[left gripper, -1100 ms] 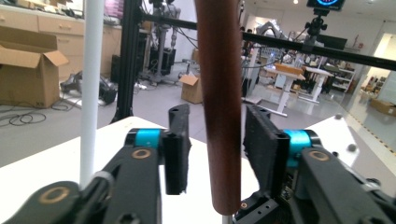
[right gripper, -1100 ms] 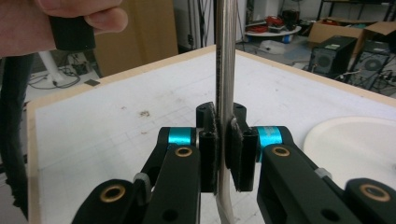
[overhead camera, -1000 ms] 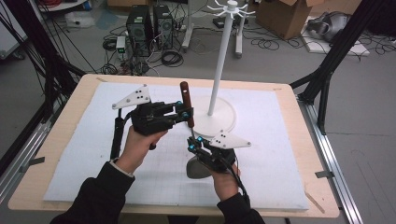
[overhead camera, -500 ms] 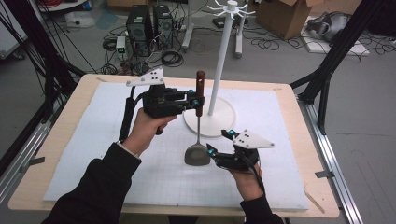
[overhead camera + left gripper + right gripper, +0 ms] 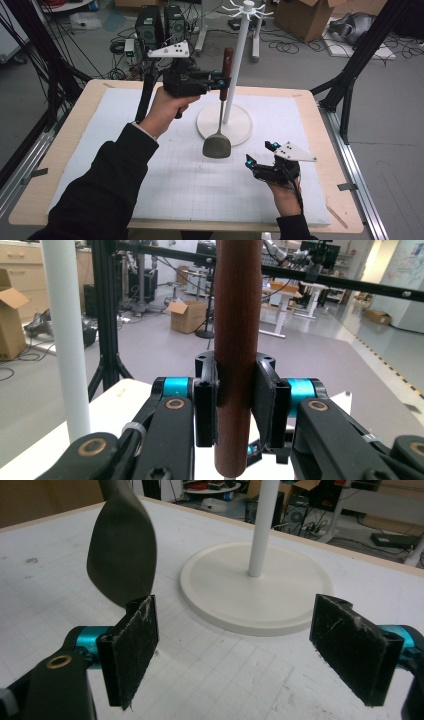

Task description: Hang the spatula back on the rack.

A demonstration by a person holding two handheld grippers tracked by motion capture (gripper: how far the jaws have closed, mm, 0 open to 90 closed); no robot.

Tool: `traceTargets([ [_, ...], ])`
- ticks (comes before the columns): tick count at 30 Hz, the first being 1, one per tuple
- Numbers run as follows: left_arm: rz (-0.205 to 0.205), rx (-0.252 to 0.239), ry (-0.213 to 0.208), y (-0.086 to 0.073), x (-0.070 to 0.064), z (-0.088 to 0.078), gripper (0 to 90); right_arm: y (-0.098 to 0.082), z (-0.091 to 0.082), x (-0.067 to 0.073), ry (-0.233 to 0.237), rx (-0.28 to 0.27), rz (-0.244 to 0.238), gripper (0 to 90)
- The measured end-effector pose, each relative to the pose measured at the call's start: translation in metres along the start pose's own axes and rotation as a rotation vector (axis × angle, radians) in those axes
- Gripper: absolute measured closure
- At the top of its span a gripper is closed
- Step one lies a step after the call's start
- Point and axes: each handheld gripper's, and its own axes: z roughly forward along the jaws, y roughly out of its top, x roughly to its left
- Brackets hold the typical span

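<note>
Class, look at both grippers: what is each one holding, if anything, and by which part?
The left gripper clamps the spatula by its brown wooden handle, blade hanging down. The right gripper, jaws just opened, holds nothing.

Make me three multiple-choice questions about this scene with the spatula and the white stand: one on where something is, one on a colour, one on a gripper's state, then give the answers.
1. Where does the spatula blade hang?
A. In front of the stand's round base
B. Atop the pole
C. On the floor

2. What colour is the spatula's handle?
A. White
B. Reddish brown
C. Blue

3. How are the right gripper jaws?
A. Clamped on the blade
B. Open, holding nothing
C. Shut on the pole

Answers: 1 A, the high view shows it just before the base. 2 B, the left gripper clamps a brown handle. 3 B, the pads stand wide apart over bare mat.
</note>
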Motion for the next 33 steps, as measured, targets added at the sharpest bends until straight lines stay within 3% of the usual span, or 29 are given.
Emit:
traceTargets([
  [9,-0.012,-0.006,-0.01,0.034,0.01,0.019,73.3,-0.005,-0.002,-0.004,0.002,0.01,0.009,18.8],
  [16,-0.015,0.019,-0.005,0.05,0.018,0.035,73.3,-0.006,-0.002,-0.004,0.015,0.007,0.012,18.8],
  [23,-0.03,0.032,0.009,0.056,0.029,0.045,73.2,-0.007,-0.004,-0.007,0.019,0.005,0.018,18.9],
  [33,-0.056,0.034,0.048,0.053,0.045,0.049,73.2,-0.009,-0.005,-0.009,0.021,0.003,0.011,18.8],
])
